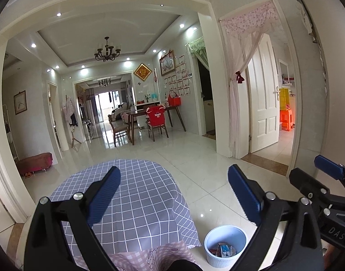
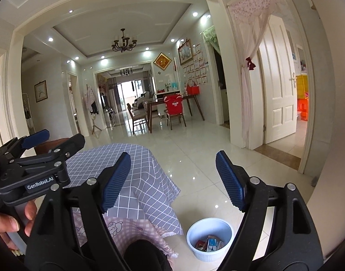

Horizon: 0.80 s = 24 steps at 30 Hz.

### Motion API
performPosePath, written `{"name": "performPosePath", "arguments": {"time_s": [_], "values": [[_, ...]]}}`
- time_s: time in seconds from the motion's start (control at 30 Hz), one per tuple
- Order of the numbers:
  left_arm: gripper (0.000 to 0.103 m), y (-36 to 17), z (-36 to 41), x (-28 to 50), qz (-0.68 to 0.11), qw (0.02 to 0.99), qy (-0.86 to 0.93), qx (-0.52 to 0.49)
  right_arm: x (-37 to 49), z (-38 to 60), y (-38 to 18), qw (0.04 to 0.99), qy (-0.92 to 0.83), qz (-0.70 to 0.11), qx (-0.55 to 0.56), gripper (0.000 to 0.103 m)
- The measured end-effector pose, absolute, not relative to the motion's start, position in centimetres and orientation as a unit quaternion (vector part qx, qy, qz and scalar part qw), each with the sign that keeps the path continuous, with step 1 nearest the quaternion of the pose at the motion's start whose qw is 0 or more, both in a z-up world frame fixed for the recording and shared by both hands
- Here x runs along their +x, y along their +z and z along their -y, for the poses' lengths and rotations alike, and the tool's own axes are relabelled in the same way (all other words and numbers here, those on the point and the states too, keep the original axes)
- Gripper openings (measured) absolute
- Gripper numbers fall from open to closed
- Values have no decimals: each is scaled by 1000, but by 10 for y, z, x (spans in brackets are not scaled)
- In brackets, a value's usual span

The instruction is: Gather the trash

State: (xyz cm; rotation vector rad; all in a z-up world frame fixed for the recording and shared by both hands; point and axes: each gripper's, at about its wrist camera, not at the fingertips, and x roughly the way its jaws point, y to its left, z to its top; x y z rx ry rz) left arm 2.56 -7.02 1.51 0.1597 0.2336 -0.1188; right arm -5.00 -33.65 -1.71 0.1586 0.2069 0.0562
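Note:
A white ribbed trash bin [image 1: 225, 246] stands on the tiled floor, right of a small table with a grey checked cloth [image 1: 136, 194]. Several crumpled wrappers and small cartons [image 1: 224, 250] lie inside the bin. The bin [image 2: 209, 239] and its trash [image 2: 209, 245] also show in the right wrist view. My left gripper [image 1: 174, 196] is open and empty, held above the table edge and bin. My right gripper [image 2: 172, 180] is open and empty, held beside it. The right gripper shows at the left wrist view's right edge [image 1: 326, 180]; the left gripper shows at the right wrist view's left [image 2: 37, 158].
A pink patterned cloth [image 2: 127, 228] hangs below the grey one. A dining table with chairs [image 1: 150, 119] stands far across the glossy floor. An open white door [image 1: 262, 103] with a lace curtain is at right. A low red bench [image 1: 34, 162] sits at left.

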Motion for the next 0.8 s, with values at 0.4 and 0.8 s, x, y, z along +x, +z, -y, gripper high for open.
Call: {"name": "performPosePath", "arguments": {"time_s": [0.4, 0.8], "values": [[94, 9, 65, 19, -117, 988, -63, 82, -48, 342, -21, 991, 25, -101, 79, 85], [94, 8, 63, 21, -116, 988, -63, 81, -47, 345, -24, 991, 26, -101, 80, 85]]}}
